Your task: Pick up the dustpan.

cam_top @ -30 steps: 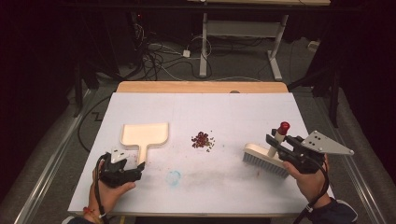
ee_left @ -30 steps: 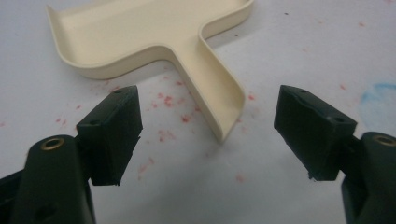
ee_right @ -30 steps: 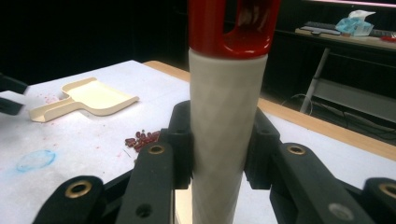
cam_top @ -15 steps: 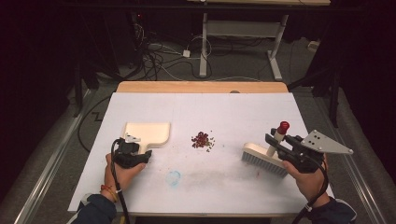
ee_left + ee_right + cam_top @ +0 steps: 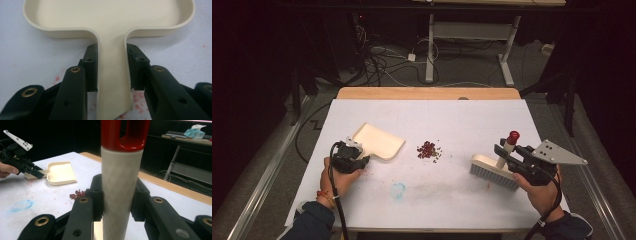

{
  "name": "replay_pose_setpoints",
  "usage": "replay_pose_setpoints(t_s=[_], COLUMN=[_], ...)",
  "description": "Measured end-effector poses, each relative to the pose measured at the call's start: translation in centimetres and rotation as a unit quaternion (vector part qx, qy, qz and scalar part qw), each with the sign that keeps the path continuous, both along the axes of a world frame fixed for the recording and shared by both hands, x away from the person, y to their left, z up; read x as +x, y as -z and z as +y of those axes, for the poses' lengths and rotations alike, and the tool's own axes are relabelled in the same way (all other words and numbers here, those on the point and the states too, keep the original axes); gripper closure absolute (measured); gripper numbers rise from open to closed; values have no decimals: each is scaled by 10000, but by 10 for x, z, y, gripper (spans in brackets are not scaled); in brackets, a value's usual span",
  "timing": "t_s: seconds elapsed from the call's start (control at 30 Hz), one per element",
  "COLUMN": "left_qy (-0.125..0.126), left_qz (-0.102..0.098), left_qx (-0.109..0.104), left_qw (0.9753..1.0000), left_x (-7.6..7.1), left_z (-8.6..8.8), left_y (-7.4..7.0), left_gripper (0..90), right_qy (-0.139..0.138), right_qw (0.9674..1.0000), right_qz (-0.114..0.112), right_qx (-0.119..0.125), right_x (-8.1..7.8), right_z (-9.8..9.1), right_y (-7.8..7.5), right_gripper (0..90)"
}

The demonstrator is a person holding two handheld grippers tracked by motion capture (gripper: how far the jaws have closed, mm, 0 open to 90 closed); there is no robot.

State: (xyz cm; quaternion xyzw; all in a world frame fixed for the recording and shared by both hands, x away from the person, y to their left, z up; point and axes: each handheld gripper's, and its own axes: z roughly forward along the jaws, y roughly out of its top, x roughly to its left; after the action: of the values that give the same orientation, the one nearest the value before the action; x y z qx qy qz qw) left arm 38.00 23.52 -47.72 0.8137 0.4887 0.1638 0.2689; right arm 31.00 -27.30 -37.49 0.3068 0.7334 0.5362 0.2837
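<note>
Cream dustpan [image 5: 378, 141] handle pinched by left gripper [image 5: 111, 68] fingers; brush [image 5: 494, 170] handle pinched by right gripper [image 5: 117, 195]. Red crumbs [image 5: 429, 149] at frame centre could be scattered by hard sweep.

Smooth cream plastic dustpan [image 5: 107, 15]; matt white table [image 5: 472, 125], wooden edge.

Cream dustpan [image 5: 379, 141] on a white table [image 5: 462, 120] with a wood-tone far edge, dark red crumbs [image 5: 429, 149], faint blue smudge [image 5: 397, 190] and pinkish specks, brush [image 5: 494, 170] with off-white handle, red cap and grey bristles, both grippers black with brass rivets.
</note>
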Motion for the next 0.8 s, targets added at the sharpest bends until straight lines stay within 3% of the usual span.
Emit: replay_pose_setpoints(t_s=[0.27, 0.37, 0.5, 0.8], left_qy=[137, 204, 427, 668], left_qz=[-259, -320, -445, -440], left_qx=[95, 41, 71, 102], left_qw=[9995, 9993, 9981, 9967], left_x=[-6, -9, -18, -35], left_z=[11, 13, 14, 14], left_y=[-22, -28, -35, -40], left_gripper=[643, 643, 643, 643], right_qy=[-1, 31, 68, 96], right_qw=[10000, 10000, 10000, 9999], right_qz=[30, 26, 9, 46], right_qx=[61, 41, 12, 60], right_x=[3, 4, 4, 6], right_z=[-1, -3, -2, -1], right_y=[-1, -1, -1, 0], right_gripper=[694, 694, 694, 694])
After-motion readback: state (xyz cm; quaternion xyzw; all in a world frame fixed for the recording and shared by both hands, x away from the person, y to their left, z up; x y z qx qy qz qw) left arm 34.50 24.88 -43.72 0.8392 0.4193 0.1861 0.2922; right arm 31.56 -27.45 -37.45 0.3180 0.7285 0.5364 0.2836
